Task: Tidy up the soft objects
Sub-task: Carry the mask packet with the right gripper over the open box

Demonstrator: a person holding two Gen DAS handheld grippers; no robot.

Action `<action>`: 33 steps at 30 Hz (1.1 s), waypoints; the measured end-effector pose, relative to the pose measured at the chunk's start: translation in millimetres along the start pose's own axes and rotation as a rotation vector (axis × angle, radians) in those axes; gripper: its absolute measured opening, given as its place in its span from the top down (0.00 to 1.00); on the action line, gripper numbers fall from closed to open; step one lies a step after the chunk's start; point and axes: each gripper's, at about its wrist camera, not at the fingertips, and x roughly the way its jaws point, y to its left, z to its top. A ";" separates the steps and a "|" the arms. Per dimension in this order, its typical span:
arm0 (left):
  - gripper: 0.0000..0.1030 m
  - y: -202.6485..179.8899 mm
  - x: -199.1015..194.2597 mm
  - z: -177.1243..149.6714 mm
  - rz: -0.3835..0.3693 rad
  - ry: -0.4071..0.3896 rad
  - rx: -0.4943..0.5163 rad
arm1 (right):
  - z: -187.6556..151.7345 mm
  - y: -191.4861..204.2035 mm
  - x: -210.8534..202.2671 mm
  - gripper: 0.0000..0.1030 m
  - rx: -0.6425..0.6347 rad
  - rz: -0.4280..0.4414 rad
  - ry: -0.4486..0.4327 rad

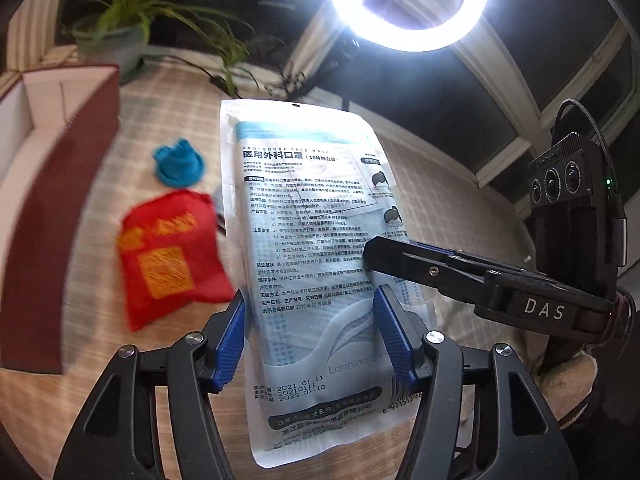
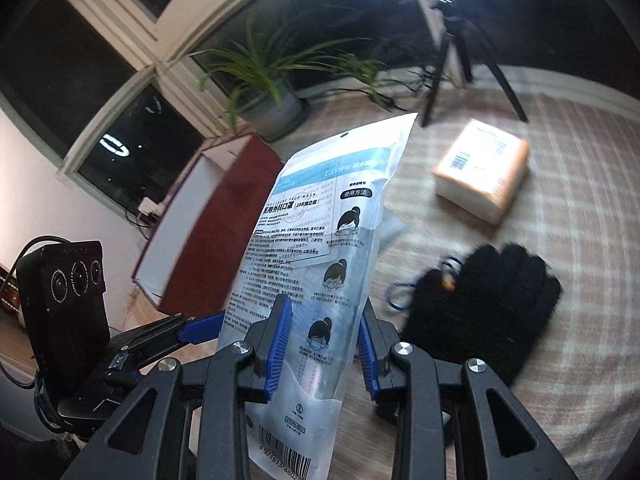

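**A:** Above the checked cloth of the surface [image 2: 560,208], a sealed pack of surgical face masks [image 1: 316,240] hangs in the air, clear of everything below it. The right hand-held gripper [image 2: 324,344] has its blue pads clamped on the pack's lower part. The left hand-held gripper [image 1: 312,336] brackets the same pack with its pads on either side; whether they press it cannot be told from here.

**B:** And how much of the sorting looks finished?

**A:** Little, by this evidence. A red embroidered pouch [image 1: 172,260] and a small blue soft item [image 1: 178,162] lie loose on the cloth near the box. On the other side, a black knit glove [image 2: 492,308] with a dark hair tie [image 2: 400,294] just beside it, and a wrapped pack of tissues [image 2: 480,170] farther back, wait too.

**B:** The box itself?

**A:** The dark red box [image 1: 60,184] stands open at the side, white lining showing. The part of its interior in view holds nothing; the rest is hidden. The mask pack is likely bound there.
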 end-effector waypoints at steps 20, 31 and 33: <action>0.42 123.2 -112.1 38.9 0.119 -0.156 -0.093 | 64.1 166.1 87.8 0.72 -0.167 0.124 0.010; 0.42 206.6 -123.8 56.4 0.117 -0.121 -0.185 | 92.5 207.7 168.7 0.72 -0.155 0.117 0.098; 0.42 216.2 -120.5 64.7 0.114 -0.107 -0.193 | 94.2 208.3 179.4 0.72 -0.151 0.108 0.112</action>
